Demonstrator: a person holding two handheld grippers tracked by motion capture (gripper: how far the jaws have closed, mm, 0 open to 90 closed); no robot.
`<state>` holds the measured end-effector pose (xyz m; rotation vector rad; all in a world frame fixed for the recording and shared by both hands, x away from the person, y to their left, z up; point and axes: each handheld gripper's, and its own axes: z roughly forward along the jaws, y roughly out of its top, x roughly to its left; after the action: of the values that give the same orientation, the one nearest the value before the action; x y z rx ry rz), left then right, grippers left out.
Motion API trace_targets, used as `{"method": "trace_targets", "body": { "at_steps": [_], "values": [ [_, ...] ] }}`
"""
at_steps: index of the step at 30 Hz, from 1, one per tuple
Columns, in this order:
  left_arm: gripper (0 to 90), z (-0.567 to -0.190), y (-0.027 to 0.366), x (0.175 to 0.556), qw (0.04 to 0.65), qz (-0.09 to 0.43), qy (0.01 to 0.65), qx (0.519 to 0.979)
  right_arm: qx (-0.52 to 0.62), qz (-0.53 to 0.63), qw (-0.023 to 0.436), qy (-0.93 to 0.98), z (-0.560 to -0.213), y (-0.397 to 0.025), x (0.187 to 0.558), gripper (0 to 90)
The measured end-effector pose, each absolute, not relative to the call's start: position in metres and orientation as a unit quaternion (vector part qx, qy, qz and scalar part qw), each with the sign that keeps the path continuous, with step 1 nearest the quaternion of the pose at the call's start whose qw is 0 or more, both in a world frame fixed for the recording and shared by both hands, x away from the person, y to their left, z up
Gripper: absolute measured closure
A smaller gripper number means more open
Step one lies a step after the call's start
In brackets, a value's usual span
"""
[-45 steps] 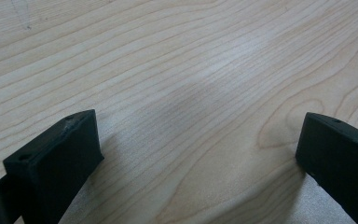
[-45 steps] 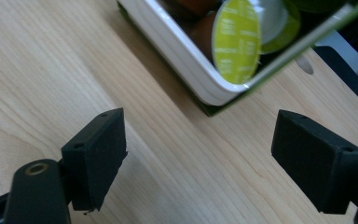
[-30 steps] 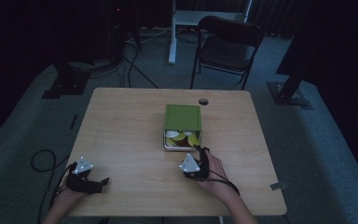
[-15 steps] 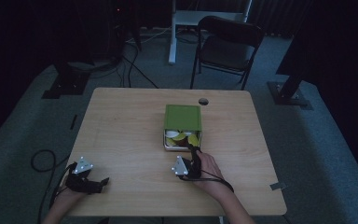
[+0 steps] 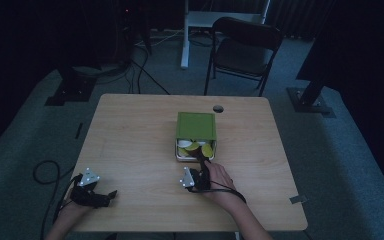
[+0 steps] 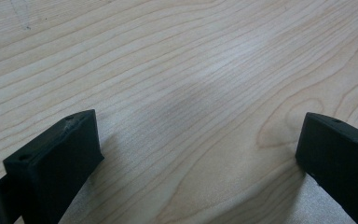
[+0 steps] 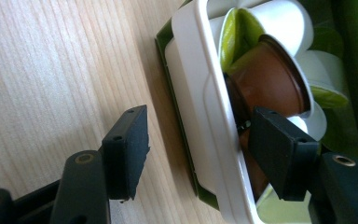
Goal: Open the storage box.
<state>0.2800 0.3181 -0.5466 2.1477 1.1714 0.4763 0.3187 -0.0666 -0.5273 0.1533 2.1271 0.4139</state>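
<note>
Dim room: grey carpet floor (image 5: 340, 165), a dark folding chair (image 5: 242, 52) beyond the bench (image 5: 130, 130), cables (image 5: 145, 67) far left.

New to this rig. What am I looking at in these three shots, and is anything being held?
No robot arm here: a person holds a two-jaw gripper in each hand at a wooden table. The high view looks down from above; the other two cameras ride on the grippers, looking along their black jaws. The left gripper rests open over bare wood, holding nothing. The right gripper is open, its jaws straddling the near wall of a white tray in a green box; one jaw sits inside by a brown cup. Nothing is gripped yet.
</note>
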Motion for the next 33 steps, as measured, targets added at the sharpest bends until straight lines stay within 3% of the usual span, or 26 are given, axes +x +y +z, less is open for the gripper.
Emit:
{"method": "trace_targets", "body": {
  "at_steps": [12, 20, 33],
  "values": [
    [0.0, -0.547, 0.318, 0.28, 0.319, 0.181, 0.446, 0.817, 0.042, 0.14, 0.467, 0.872, -0.532, -0.061, 0.325, 40.0],
    [0.0, -0.547, 0.318, 0.28, 0.319, 0.181, 0.446, 0.817, 0.025, 0.114, 0.472, 0.874, -0.531, -0.055, 0.329, 50.6],
    [0.0, -0.547, 0.318, 0.28, 0.319, 0.181, 0.446, 0.816, -0.032, 0.063, 0.521, 0.85, -0.536, -0.051, 0.33, 69.7]
  ]
}}
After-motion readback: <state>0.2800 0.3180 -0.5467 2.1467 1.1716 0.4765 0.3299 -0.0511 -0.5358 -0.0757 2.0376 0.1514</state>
